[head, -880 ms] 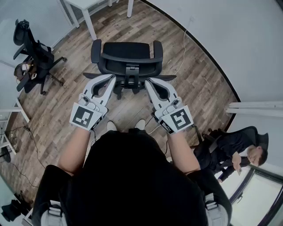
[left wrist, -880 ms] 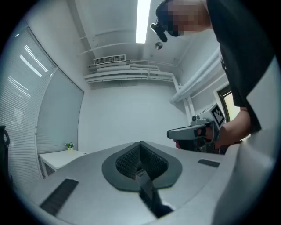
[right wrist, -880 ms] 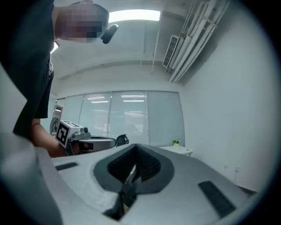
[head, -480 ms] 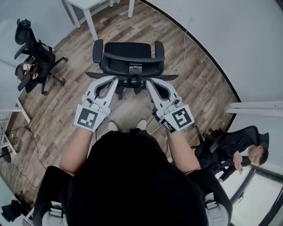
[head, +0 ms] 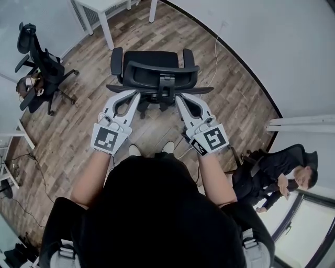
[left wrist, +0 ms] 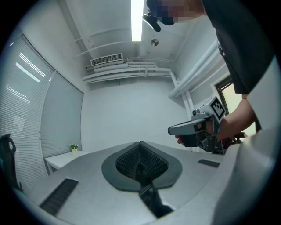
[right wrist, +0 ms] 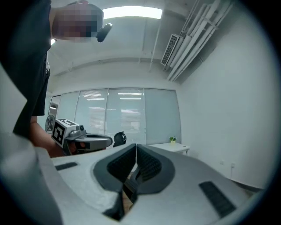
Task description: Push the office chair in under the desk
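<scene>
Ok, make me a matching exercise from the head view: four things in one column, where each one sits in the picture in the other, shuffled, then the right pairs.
Things:
1. office chair
2. second chair
3. white desk
4. seated person

Places:
A. lower right
B. top edge
C. centre of the floor
D. left edge

Pairs: 1-C, 2-D, 3-B, 4-A.

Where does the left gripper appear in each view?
Head view: the left gripper is left of centre, behind the office chair.
Left gripper view: left gripper bottom centre, jaws shut.
Right gripper view: left gripper left of centre.
Shared landmark: the white desk.
</scene>
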The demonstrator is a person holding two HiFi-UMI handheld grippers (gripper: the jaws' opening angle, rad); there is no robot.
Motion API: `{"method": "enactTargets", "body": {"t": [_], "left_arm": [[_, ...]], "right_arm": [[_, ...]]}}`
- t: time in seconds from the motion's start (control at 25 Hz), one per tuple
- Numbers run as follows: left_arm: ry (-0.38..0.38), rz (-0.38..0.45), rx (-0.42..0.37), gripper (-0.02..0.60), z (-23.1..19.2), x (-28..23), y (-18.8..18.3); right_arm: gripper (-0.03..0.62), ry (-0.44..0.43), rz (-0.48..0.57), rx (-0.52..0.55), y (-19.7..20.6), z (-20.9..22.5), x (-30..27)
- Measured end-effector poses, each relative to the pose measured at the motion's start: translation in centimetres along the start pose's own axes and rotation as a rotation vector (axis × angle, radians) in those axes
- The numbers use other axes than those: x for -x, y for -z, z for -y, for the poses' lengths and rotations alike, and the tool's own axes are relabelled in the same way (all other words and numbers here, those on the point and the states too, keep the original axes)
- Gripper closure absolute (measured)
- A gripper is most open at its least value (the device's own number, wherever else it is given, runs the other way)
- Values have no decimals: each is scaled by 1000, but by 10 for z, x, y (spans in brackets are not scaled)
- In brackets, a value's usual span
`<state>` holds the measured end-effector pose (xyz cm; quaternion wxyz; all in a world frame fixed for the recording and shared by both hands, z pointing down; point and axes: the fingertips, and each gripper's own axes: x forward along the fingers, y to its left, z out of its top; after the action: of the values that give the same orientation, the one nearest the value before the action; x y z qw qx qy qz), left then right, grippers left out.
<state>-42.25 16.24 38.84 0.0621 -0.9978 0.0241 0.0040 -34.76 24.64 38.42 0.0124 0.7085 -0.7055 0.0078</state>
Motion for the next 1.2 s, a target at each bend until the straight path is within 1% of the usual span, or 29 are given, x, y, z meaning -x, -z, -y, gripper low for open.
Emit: {"method": "enactTargets", "body": {"t": [0.2,0.4,0.52,0.68,0.8,1.0,1.12,1.2], "left_arm": [[48,-43,-8,584,-8,15,14],[68,-72,-20,561,-15,26,30],[73,-92,-20,549,-21,25,38],[82,-126,-26,525,-25,15,50],[86,-156,-36,506,-28,4,59],[97,-206,-33,479,-31,-15,74],[119,-247,-29,453,-27,-25,85],[141,-286,-42,432,-24,-30,94]], "right_arm": [[582,55,-36,8,12,-8,0],[579,99,-60,7,23,-13,4],[574,124,-82,-8,30,-4,6],[563,138,-129,-26,43,19,8],[551,135,-169,-37,56,37,6],[533,110,-229,-50,74,65,2],[511,78,-276,-56,87,77,1],[492,47,-316,-53,96,83,-1]]}}
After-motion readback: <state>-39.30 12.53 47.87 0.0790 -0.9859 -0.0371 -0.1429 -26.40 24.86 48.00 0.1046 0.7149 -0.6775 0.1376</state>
